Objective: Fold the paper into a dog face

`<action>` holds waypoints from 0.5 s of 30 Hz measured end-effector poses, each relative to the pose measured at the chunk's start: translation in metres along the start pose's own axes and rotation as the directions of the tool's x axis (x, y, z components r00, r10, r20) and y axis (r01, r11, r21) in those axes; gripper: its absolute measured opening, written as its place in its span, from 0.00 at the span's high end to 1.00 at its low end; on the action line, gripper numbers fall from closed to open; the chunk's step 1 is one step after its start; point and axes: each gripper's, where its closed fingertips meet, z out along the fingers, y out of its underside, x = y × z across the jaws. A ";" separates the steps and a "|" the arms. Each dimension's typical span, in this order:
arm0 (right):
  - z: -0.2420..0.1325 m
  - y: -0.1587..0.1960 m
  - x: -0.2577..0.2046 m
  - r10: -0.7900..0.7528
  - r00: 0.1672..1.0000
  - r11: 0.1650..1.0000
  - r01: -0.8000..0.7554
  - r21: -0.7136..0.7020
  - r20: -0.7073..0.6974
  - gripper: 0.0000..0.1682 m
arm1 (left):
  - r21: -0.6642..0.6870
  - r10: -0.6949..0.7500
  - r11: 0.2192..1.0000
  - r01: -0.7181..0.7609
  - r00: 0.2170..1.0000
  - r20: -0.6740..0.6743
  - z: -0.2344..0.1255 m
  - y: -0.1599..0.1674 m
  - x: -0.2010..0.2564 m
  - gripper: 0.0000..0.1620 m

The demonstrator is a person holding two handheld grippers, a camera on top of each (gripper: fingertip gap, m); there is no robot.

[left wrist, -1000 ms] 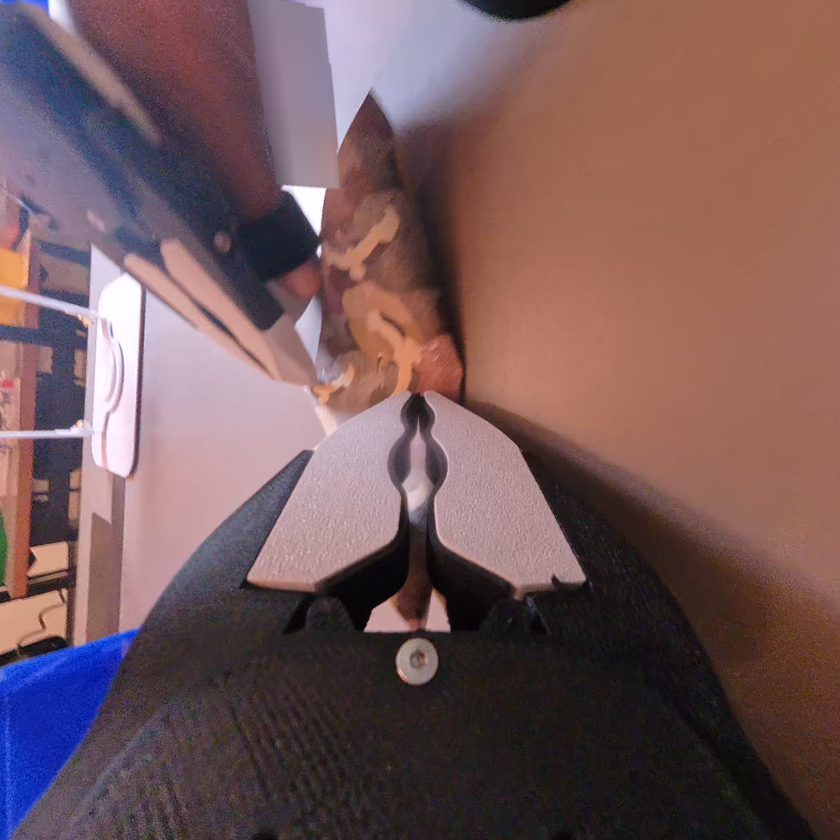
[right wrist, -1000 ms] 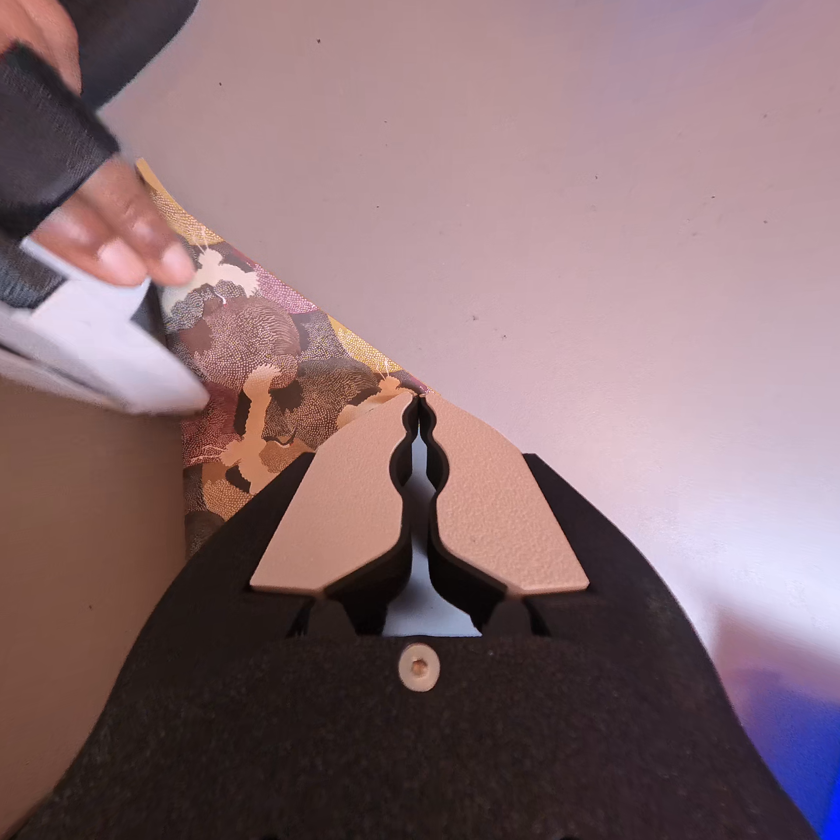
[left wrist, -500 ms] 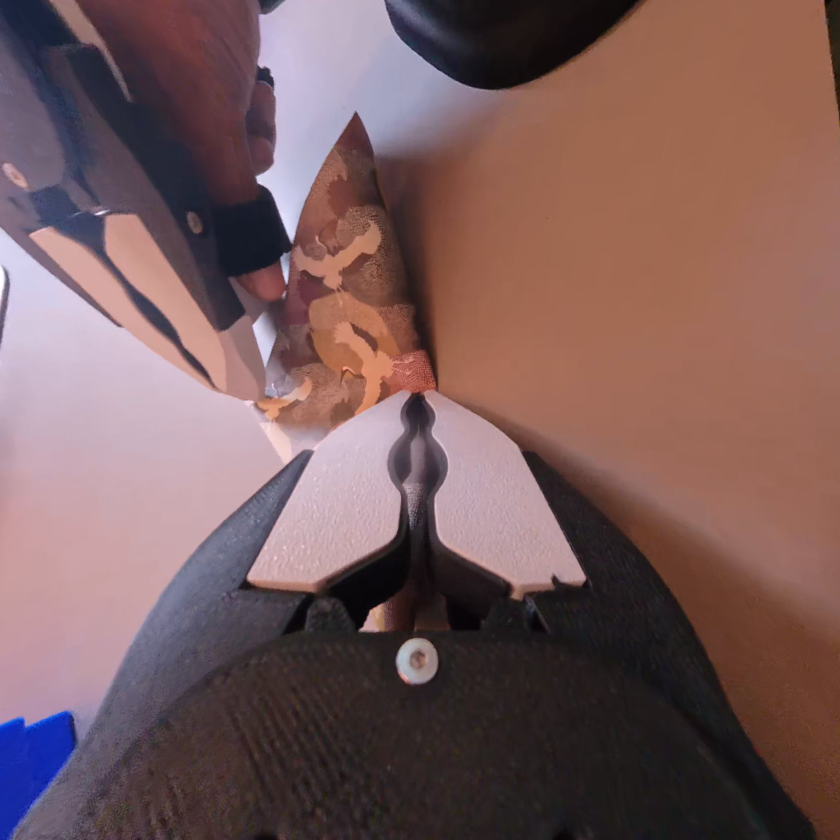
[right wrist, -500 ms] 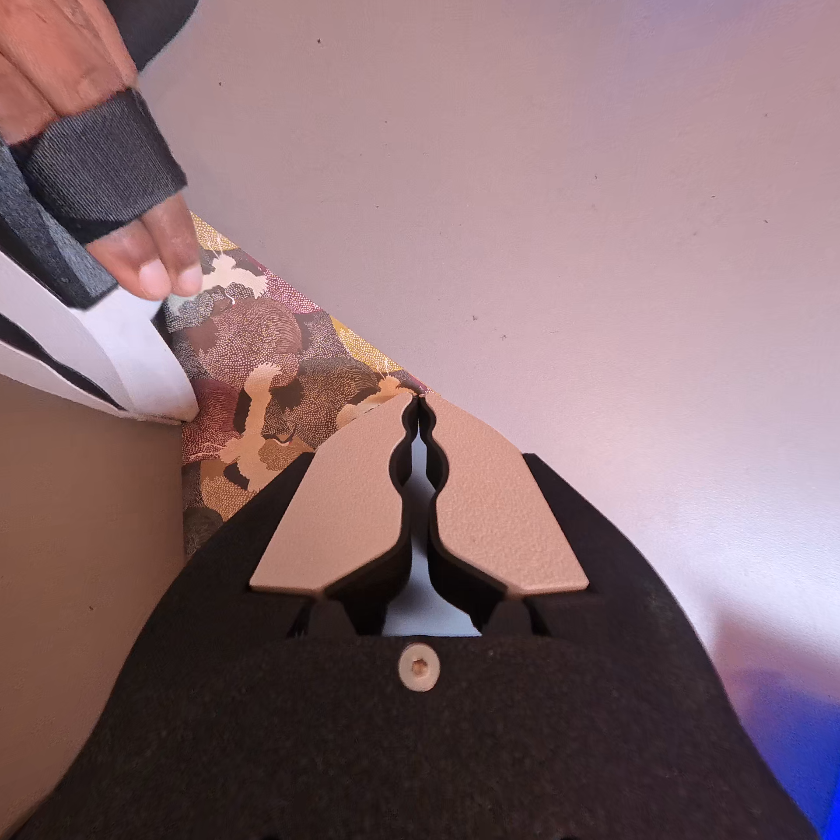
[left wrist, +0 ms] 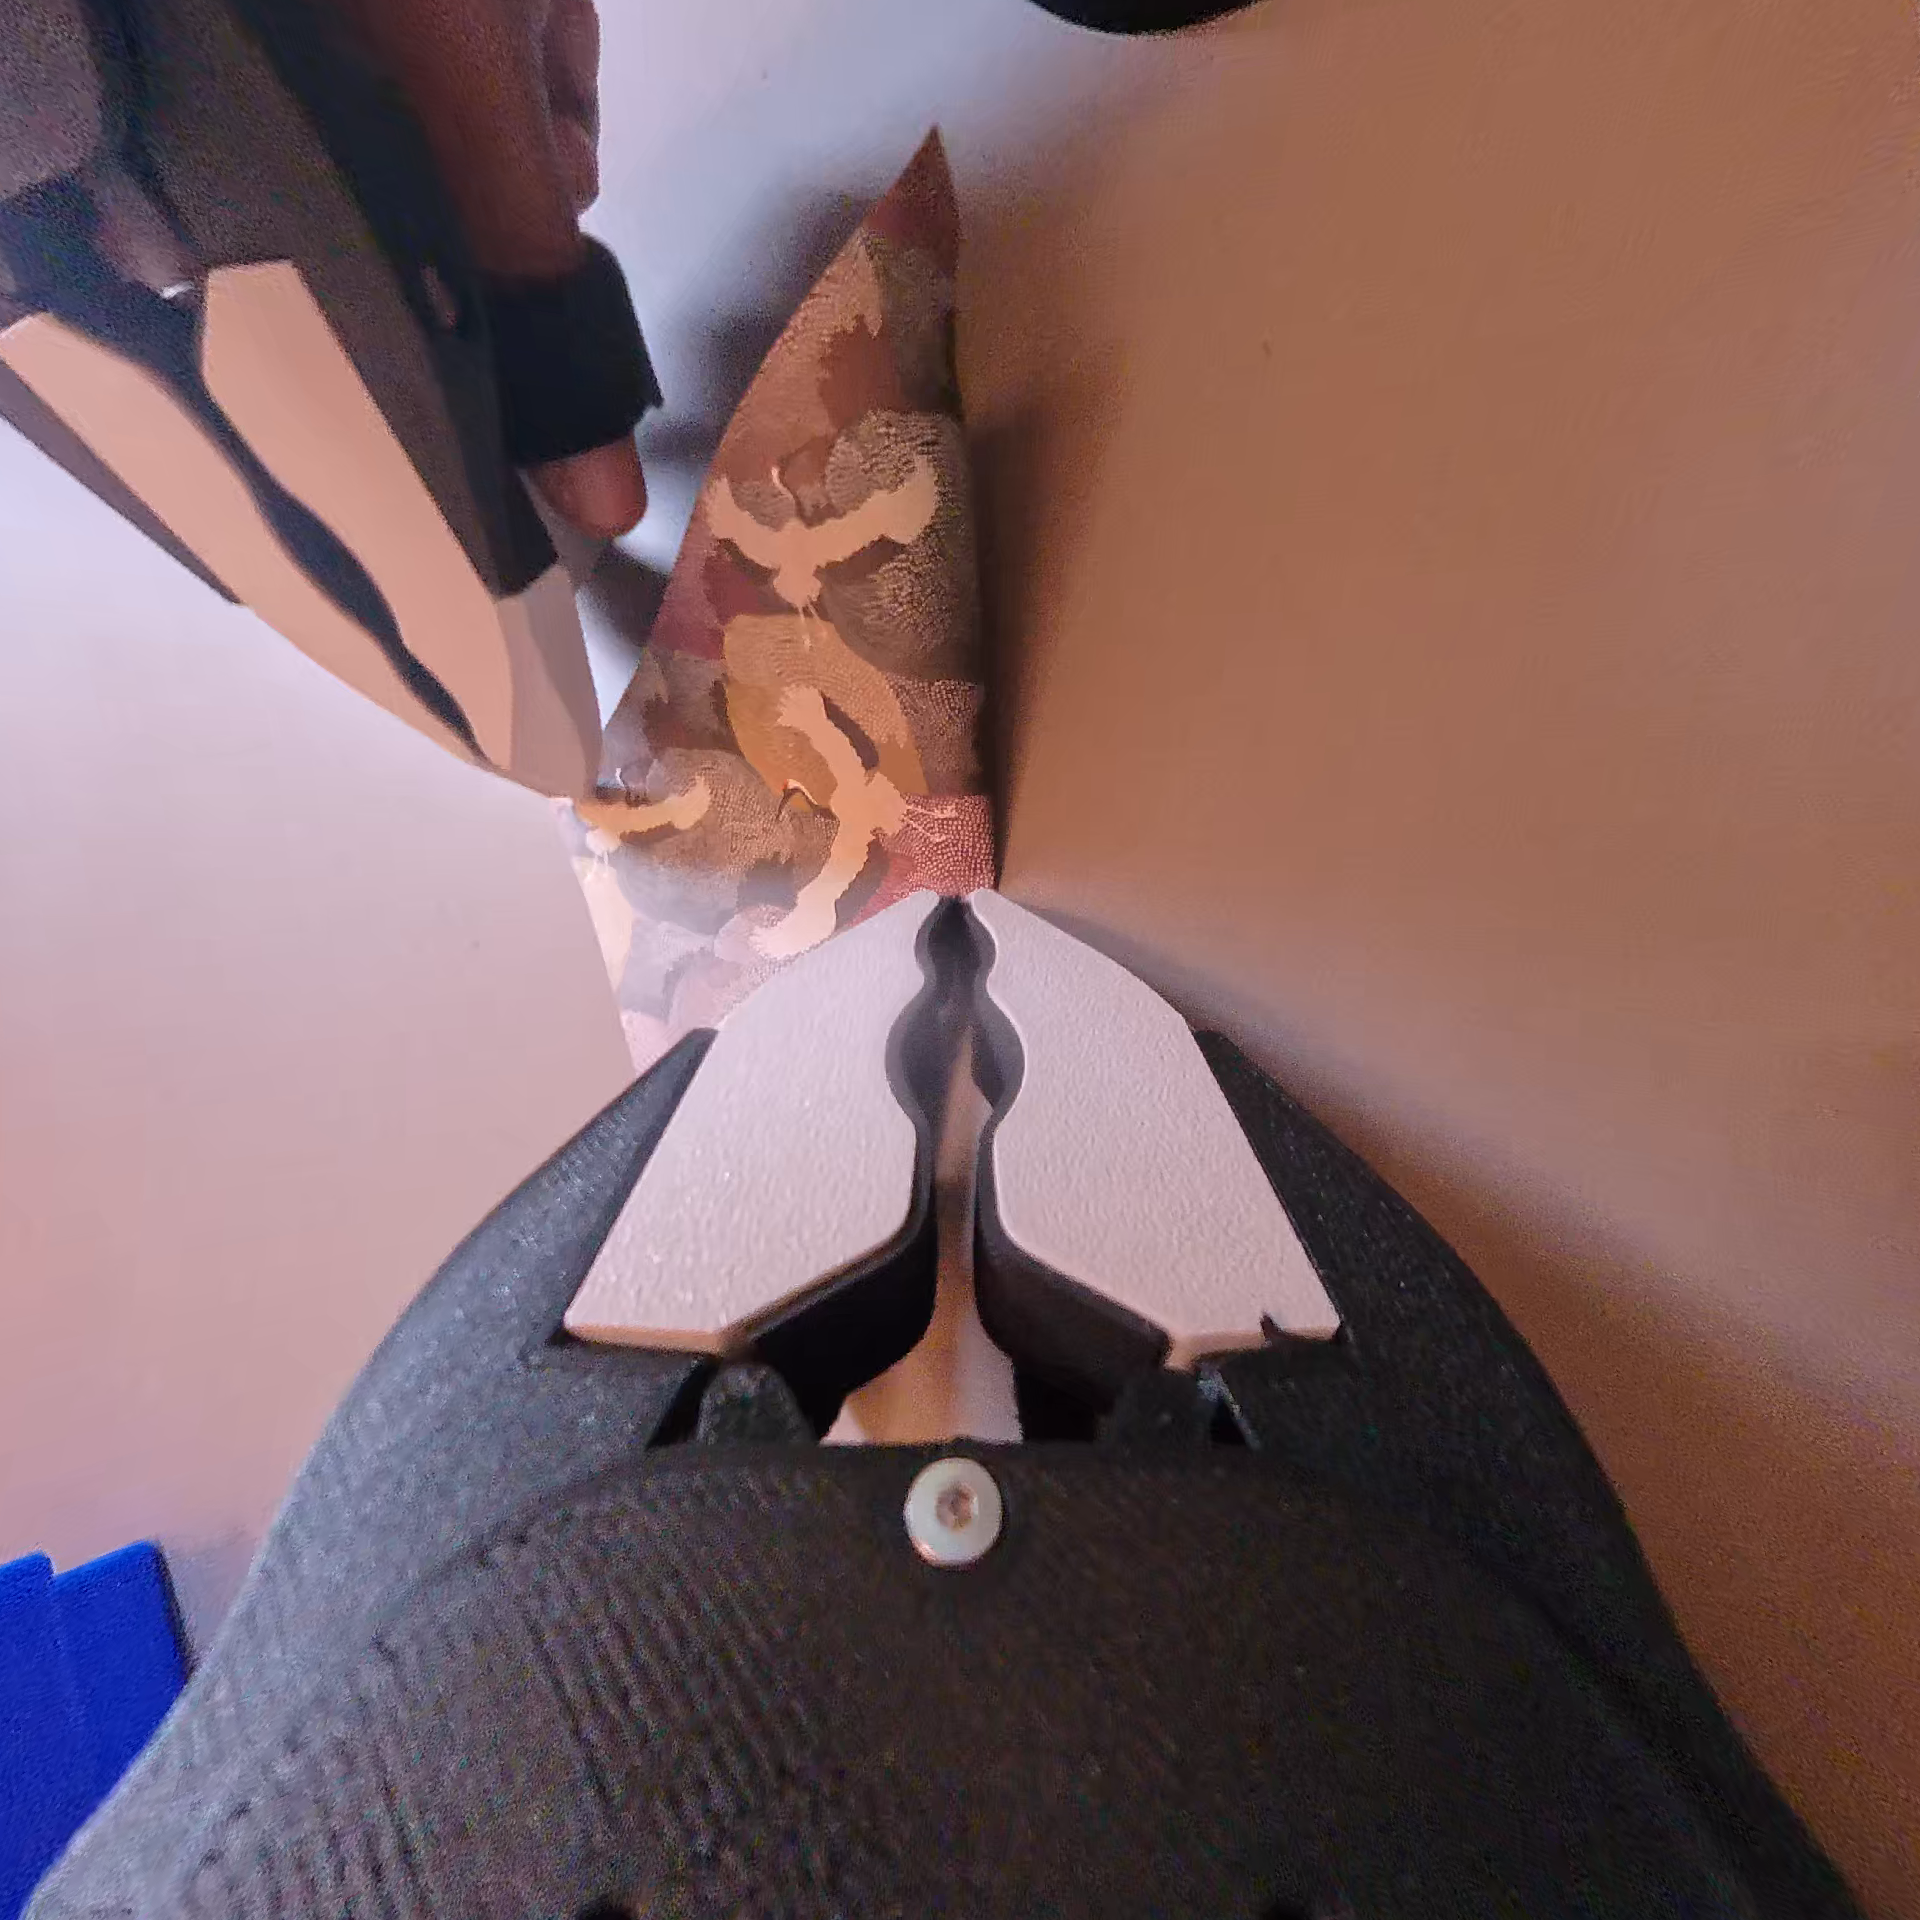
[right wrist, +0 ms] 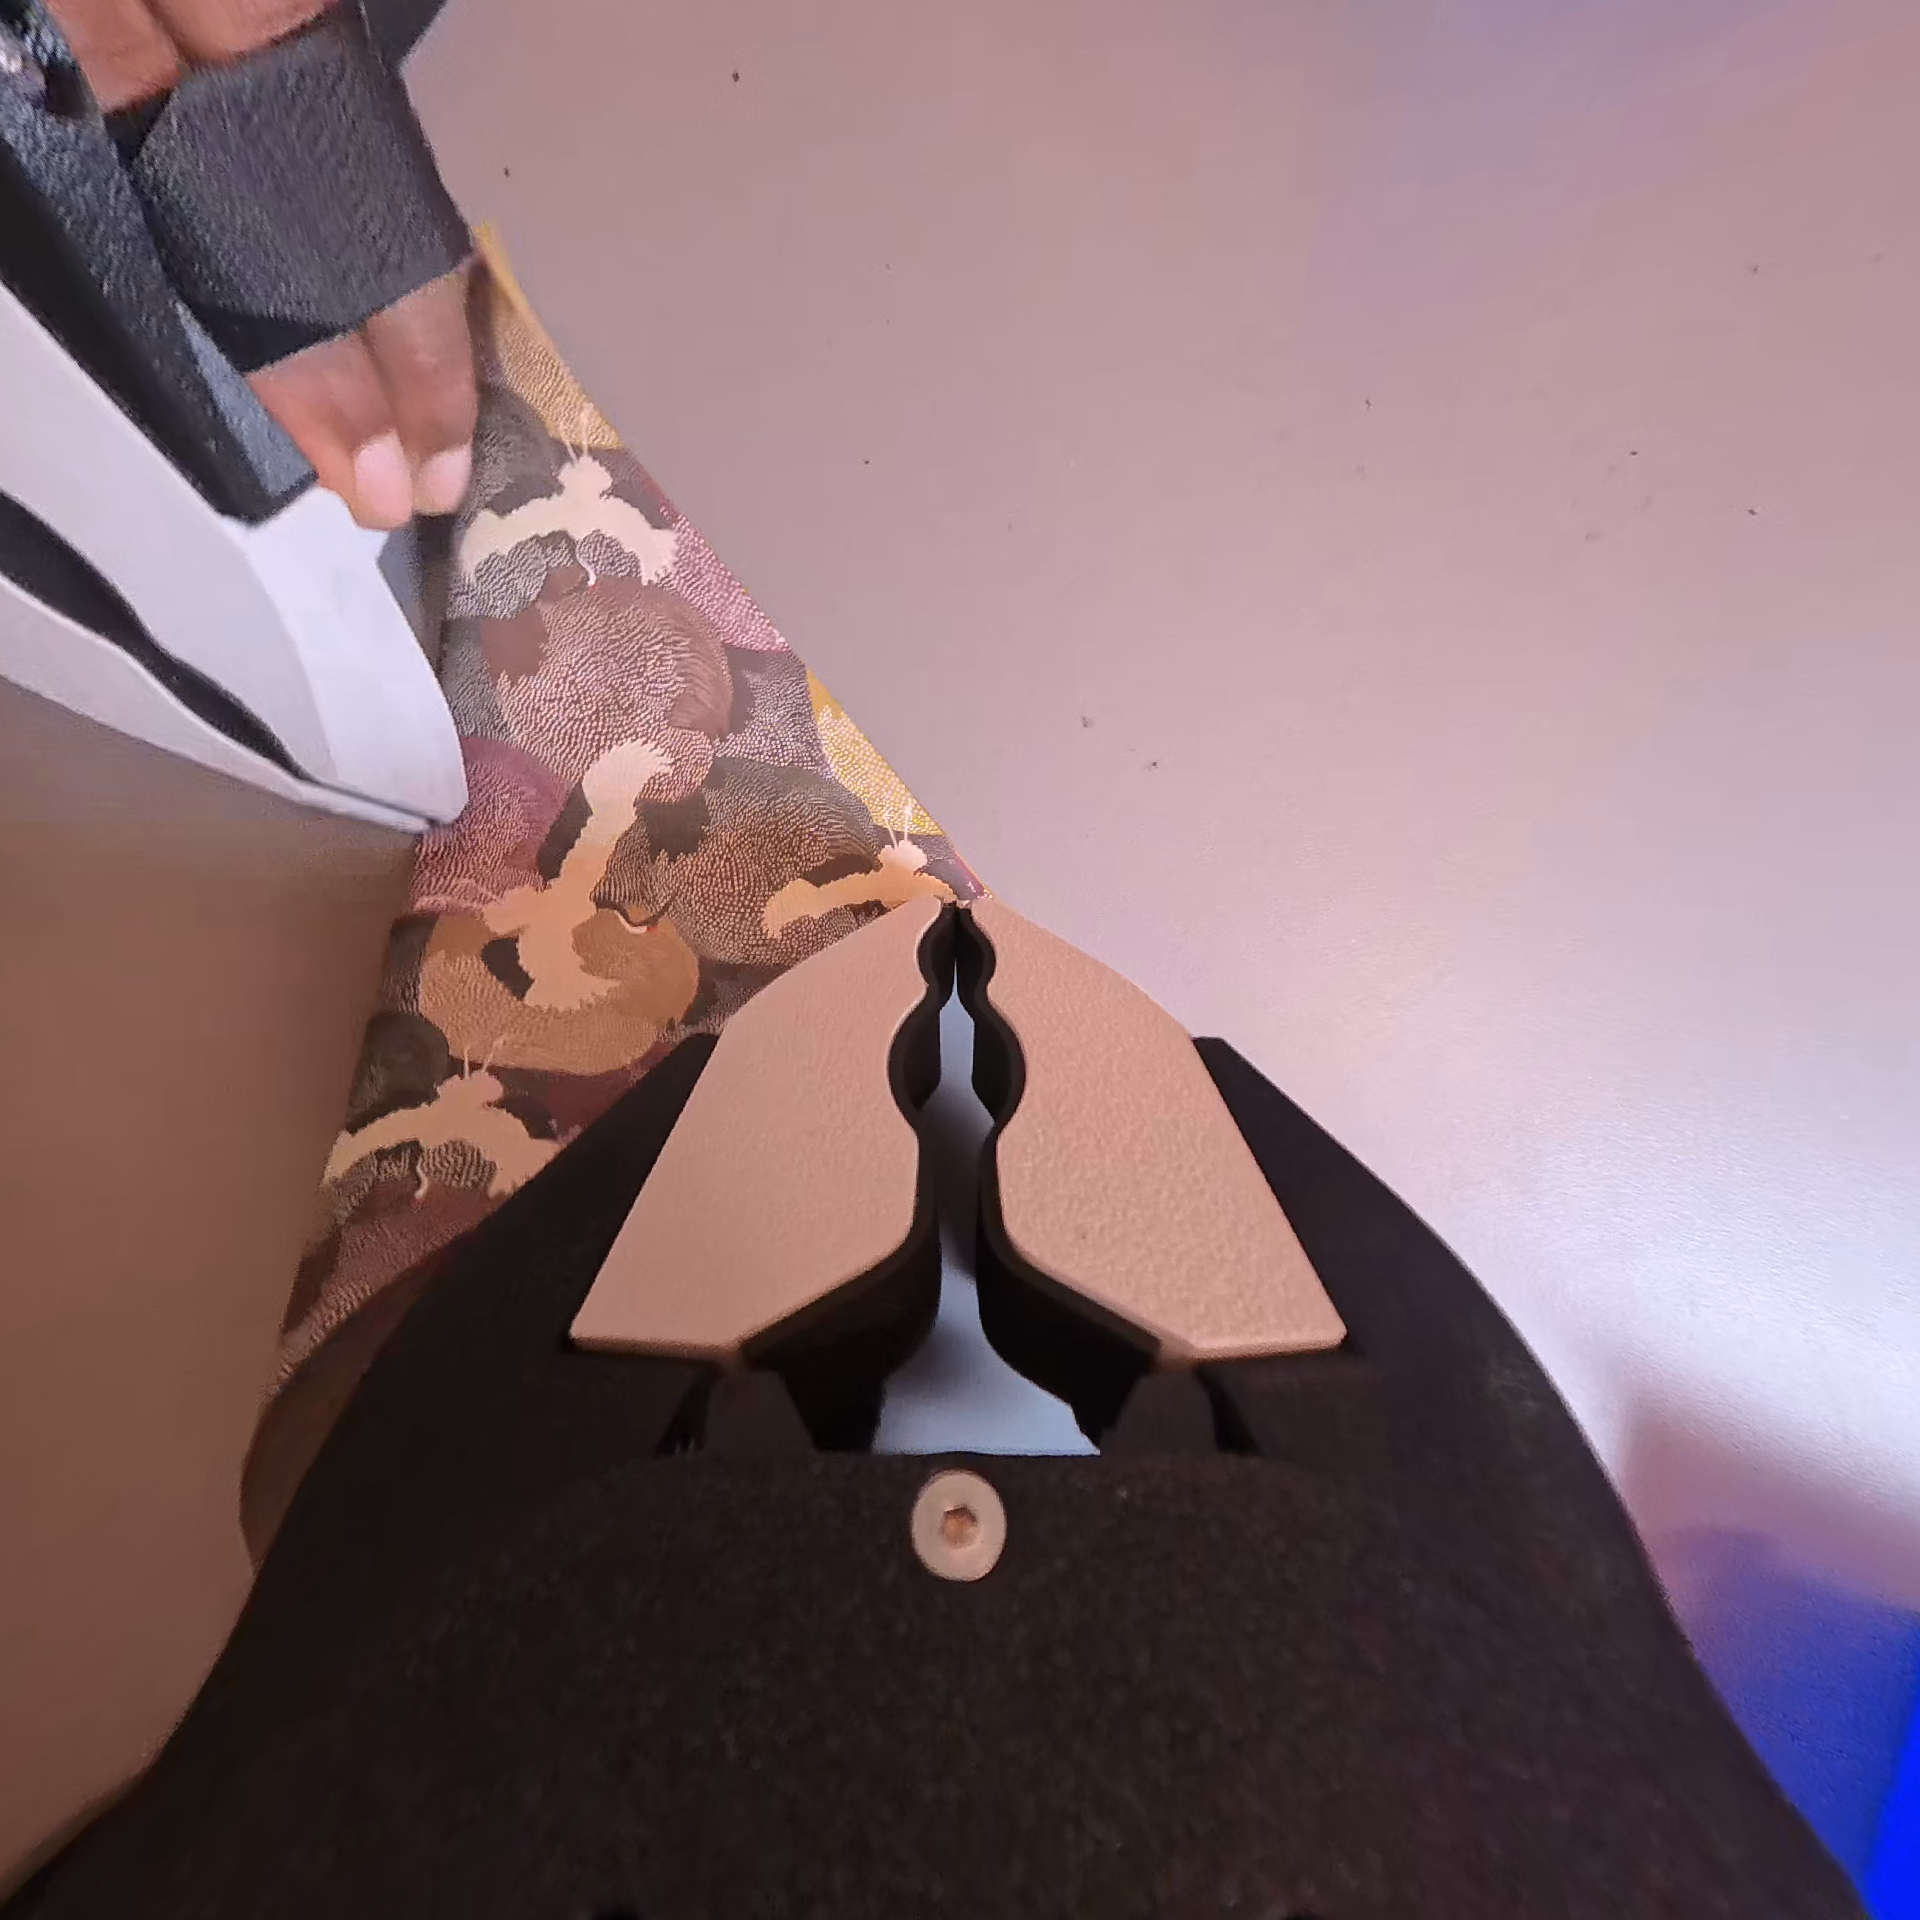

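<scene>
The right wrist view showed the patterned paper (right wrist: 623,831) lying on the pale bench (right wrist: 1351,468), a folded flap of it showing its plain tan back (right wrist: 177,1039) on the near left. The right hand-held gripper (right wrist: 954,914) had its jaws drawn together at the tips, which met right at the paper's slanting edge; I could not tell whether they pinched that edge or merely pressed beside it. The left hand-held gripper (right wrist: 395,769) came in from the upper left with its tip down on the print beside the flap's edge, a gloved hand (right wrist: 343,312) behind it.

In the left wrist view its own jaws (left wrist: 954,906) stood closed too, at the foot of a pointed patterned wedge (left wrist: 862,623), the tan flap (left wrist: 1455,623) rising to the right. A blue object (left wrist: 83,1704) sat at the corner.

The risk I saw was slippage: thin paper on a smooth bench, held only by narrow tips. If either tip dragged while the flap was creased, the edges would likely shift out of line and the fold come out crooked. Too hard a press near the point might crumple or tear it.
</scene>
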 end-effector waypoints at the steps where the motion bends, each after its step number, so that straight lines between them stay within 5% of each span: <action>1: 0.000 0.000 0.000 0.000 1.000 1.000 0.000 0.001 0.001 1.00 | -0.005 -0.003 1.000 0.003 1.000 0.003 -0.001 0.002 -0.001 1.00; 11: -0.004 -0.001 -0.001 0.014 1.000 1.000 -0.014 0.020 0.024 1.00 | -0.036 -0.066 0.997 0.066 0.998 -0.005 -0.005 0.011 -0.005 1.00; 15: -0.032 -0.027 -0.007 0.007 1.000 0.987 -0.012 0.162 0.028 1.00 | -0.052 -0.088 0.995 0.088 0.996 -0.007 -0.005 0.011 -0.005 1.00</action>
